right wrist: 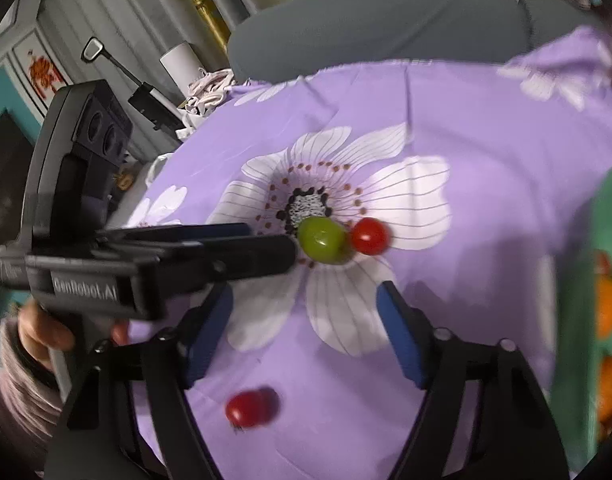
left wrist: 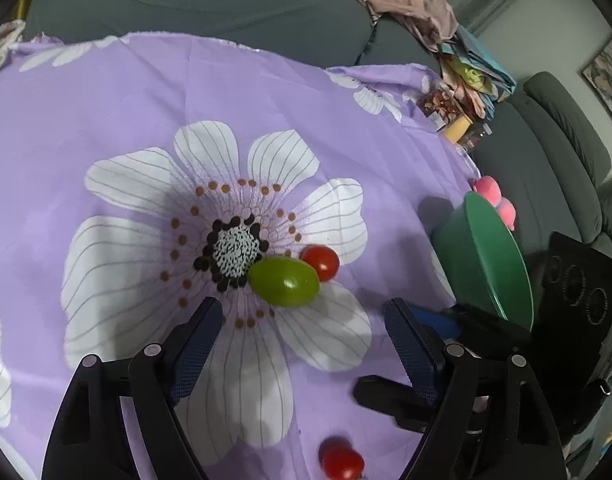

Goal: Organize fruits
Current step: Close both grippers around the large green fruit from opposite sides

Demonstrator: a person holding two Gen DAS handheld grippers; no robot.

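A green oval fruit (left wrist: 284, 281) lies on the purple flowered cloth (left wrist: 146, 92) and touches a red cherry tomato (left wrist: 320, 262) behind it. My left gripper (left wrist: 304, 322) is open, its jaws just short of the green fruit. Another red tomato (left wrist: 341, 460) lies near the bottom edge. In the right wrist view my right gripper (right wrist: 306, 304) is open and empty above the cloth (right wrist: 485, 120). The left gripper's fingers (right wrist: 226, 248) reach in from the left to the green fruit (right wrist: 321, 238), with a tomato (right wrist: 369, 236) beside it. A third tomato (right wrist: 248, 408) lies closer.
A green bowl (left wrist: 485, 256) stands at the cloth's right edge; in the right wrist view the bowl (right wrist: 609, 208) holds orange and red fruits (right wrist: 607, 312). A pink toy (left wrist: 495, 196) sits behind it. A grey sofa (left wrist: 206, 4) lies beyond the table, with clutter (left wrist: 461, 92) at its far right corner.
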